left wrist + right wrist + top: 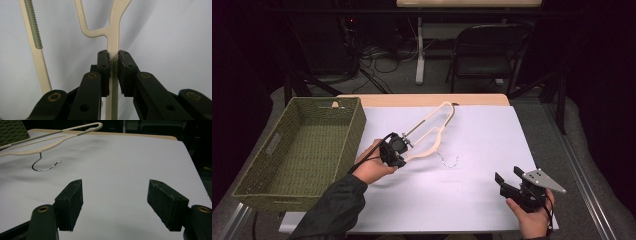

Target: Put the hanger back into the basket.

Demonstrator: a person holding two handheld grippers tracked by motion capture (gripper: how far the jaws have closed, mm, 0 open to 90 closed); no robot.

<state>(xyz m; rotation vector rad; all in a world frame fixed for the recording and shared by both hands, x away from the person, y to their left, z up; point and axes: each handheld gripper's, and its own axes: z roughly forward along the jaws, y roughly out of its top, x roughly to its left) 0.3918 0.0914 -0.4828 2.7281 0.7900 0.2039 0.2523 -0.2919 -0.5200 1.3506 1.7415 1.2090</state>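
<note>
Between the left tongs (113,58), clamped tight, sits the cream hanger (113,30), lifted above the bench (482,135), while the right tongs (115,202) gape wide, holding nothing, well apart.

Lab: floor cables (382,60), folding chair (484,50)

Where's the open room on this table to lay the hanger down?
Bare white sheet between the hanger and the right gripper, and along the near edge between both hands. It is crowded at left, where the left gripper clamps the hanger beside the basket.
</note>
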